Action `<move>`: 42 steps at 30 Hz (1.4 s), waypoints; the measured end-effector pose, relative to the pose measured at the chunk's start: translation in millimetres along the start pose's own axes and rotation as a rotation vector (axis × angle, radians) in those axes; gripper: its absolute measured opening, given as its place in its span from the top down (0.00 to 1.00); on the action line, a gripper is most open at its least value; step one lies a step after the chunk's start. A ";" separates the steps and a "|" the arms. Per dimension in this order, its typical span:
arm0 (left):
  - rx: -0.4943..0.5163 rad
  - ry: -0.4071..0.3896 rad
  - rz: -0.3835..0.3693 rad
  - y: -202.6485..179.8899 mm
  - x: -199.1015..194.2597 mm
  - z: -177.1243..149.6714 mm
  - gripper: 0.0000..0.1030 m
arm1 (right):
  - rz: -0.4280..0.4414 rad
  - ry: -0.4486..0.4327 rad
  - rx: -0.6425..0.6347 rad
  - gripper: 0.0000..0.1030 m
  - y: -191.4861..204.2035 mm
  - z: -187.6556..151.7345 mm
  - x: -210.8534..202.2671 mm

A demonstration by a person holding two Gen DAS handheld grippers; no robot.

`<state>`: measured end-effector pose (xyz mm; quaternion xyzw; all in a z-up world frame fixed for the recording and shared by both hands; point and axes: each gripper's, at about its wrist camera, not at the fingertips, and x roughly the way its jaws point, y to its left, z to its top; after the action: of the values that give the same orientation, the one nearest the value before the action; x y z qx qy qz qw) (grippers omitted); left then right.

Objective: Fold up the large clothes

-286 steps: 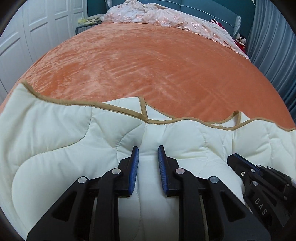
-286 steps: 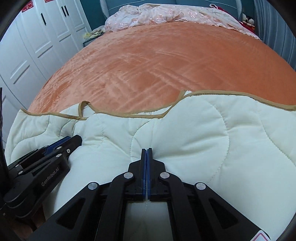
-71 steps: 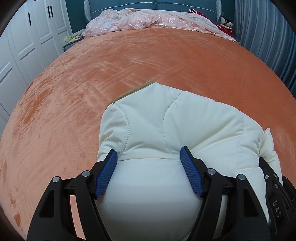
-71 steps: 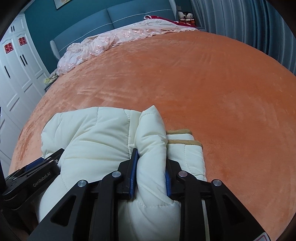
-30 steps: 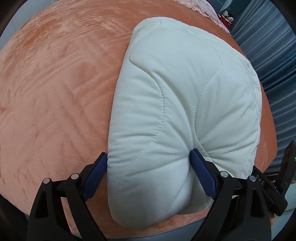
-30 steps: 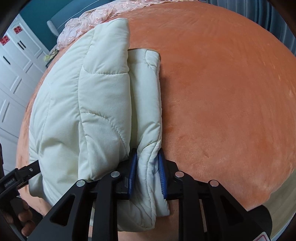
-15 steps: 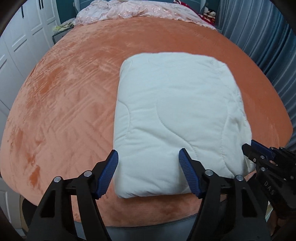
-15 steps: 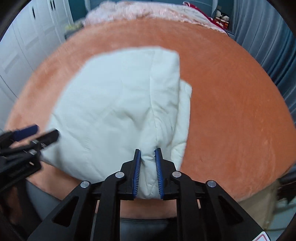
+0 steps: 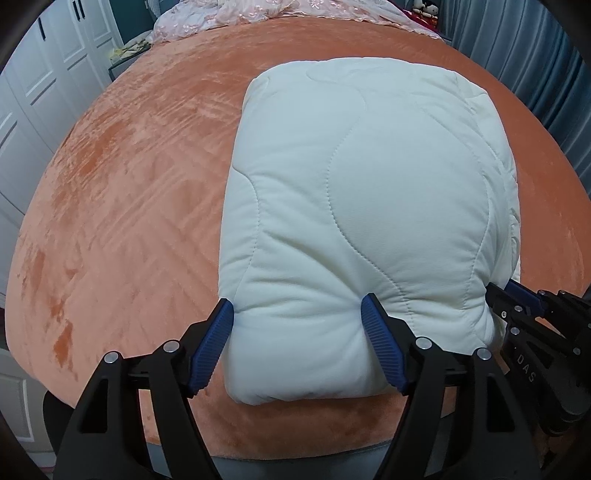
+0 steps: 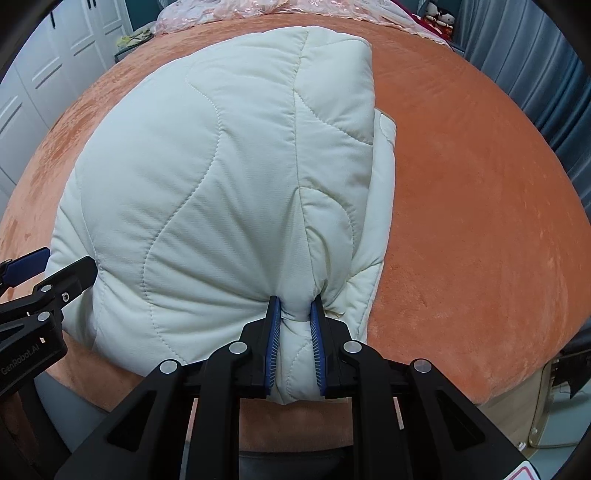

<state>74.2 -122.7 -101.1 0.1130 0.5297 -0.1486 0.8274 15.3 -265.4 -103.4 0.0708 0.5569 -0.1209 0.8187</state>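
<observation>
Looking back half a second, we saw the folded cream quilt (image 9: 365,206) lying flat and farther from us on the orange bed cover (image 9: 122,206). Now it sat closer, and its near end bulged up at the bed's front edge. Our left gripper (image 9: 297,343) had a wide hold on the near left corner of the quilt. Its jaws had just been opening a little, yet both blue pads (image 9: 212,343) pressed dents into the puffy fabric between them. Our right gripper (image 10: 295,339) was almost closed. It pinched a thick fold of the quilt near the right corner, and the cloth bunched into creases around the pads (image 10: 273,343). A lower layer of the quilt stuck out to the right of that fold.

Around us, a pink flowery blanket (image 9: 280,11) was heaped at the far end of the bed. White wardrobe doors (image 9: 40,74) stood on the left and blue-grey curtains (image 9: 532,55) hung on the right. The quilt's bulk hid the bed cover under it.
</observation>
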 end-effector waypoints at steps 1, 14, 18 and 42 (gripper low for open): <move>0.003 -0.002 0.004 -0.6 0.5 -0.2 0.32 | 0.002 -0.002 0.003 0.86 -0.2 0.8 0.5; -0.328 -0.047 -0.250 81.6 -26.3 33.2 0.07 | 0.228 -0.161 0.329 0.32 -75.1 20.0 -54.9; -0.427 0.053 -0.363 102.1 18.1 49.1 0.06 | 0.367 -0.024 0.464 0.31 -92.3 32.2 -6.6; -0.190 -0.322 -0.472 112.1 -99.5 83.3 0.48 | 0.381 -0.368 0.232 0.77 -11.5 78.2 -127.0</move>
<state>146.1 -34.5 27.2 -0.1163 0.4148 -0.3028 0.8501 37.6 -280.9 43.7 0.2440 0.3579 -0.0384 0.9005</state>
